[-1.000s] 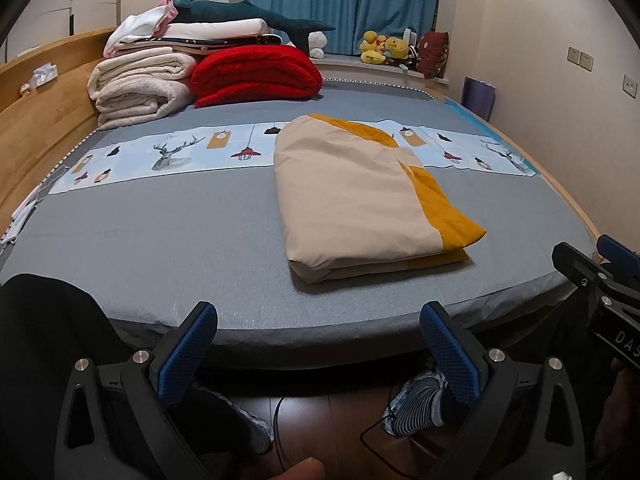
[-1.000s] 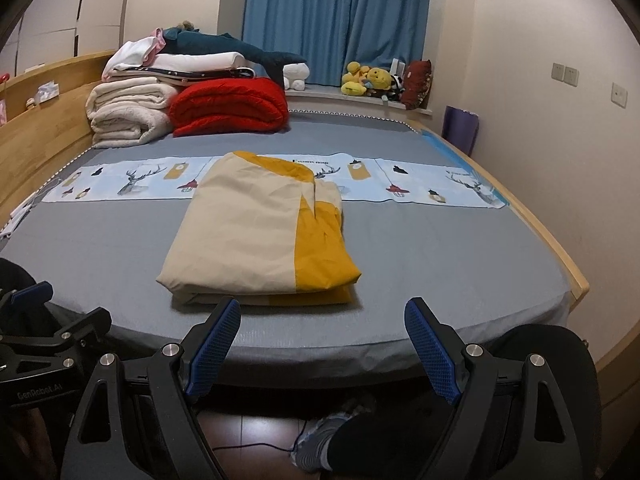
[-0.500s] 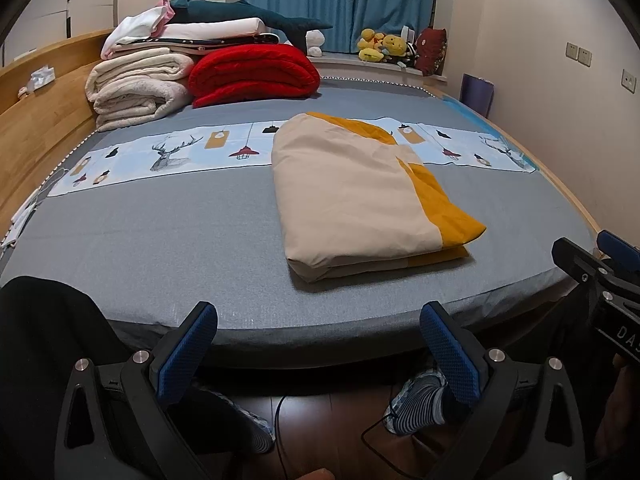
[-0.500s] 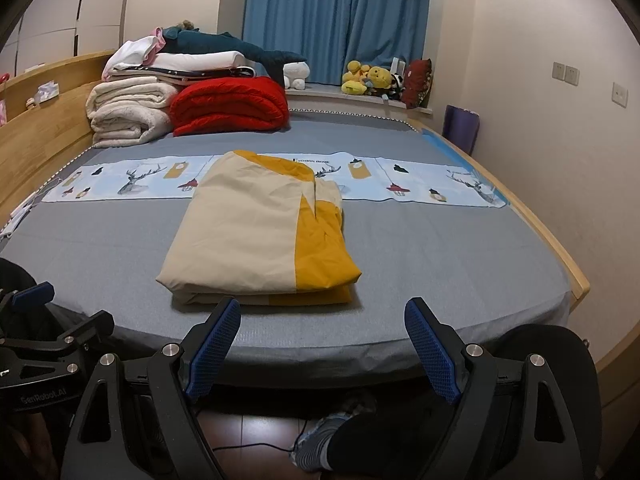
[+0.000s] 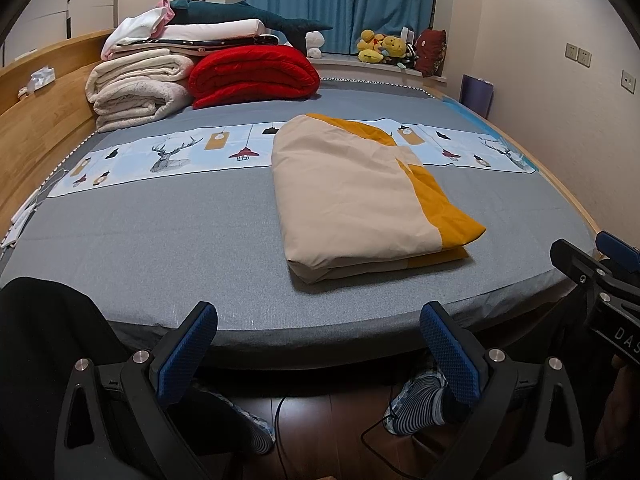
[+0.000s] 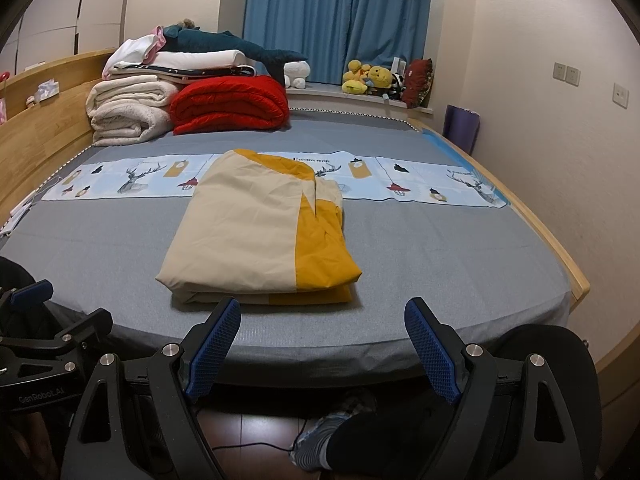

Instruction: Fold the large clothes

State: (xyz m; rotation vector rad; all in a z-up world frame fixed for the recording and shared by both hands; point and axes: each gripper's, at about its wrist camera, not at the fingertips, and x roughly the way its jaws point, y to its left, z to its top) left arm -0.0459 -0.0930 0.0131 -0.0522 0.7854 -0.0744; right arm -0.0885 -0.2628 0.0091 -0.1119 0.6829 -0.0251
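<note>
The folded duvet cover (image 6: 248, 236) was smooth matt cloth, the bed sheet (image 6: 440, 264) a coarser grey weave, the bed frame (image 6: 36, 140) pale wood, the red quilt (image 6: 230, 104) faintly glossy.

Both hand-held grippers (image 5: 318, 328) (image 6: 324, 328) agape, empty

Home bedroom. Large bed (image 5: 160, 240) with grey sheet and wooden frame fills both views. Folded cream blankets (image 5: 138, 88) and a red quilt (image 5: 254, 76) stacked at the far side, a plush shark (image 6: 236, 46) lying on top. Blue curtains (image 6: 336, 20) behind a ledge holding yellow stuffed toys (image 6: 366, 78). Wall switches (image 5: 578, 54) on the right, dark wood floor (image 5: 328, 432) below the mattress edge.
</note>
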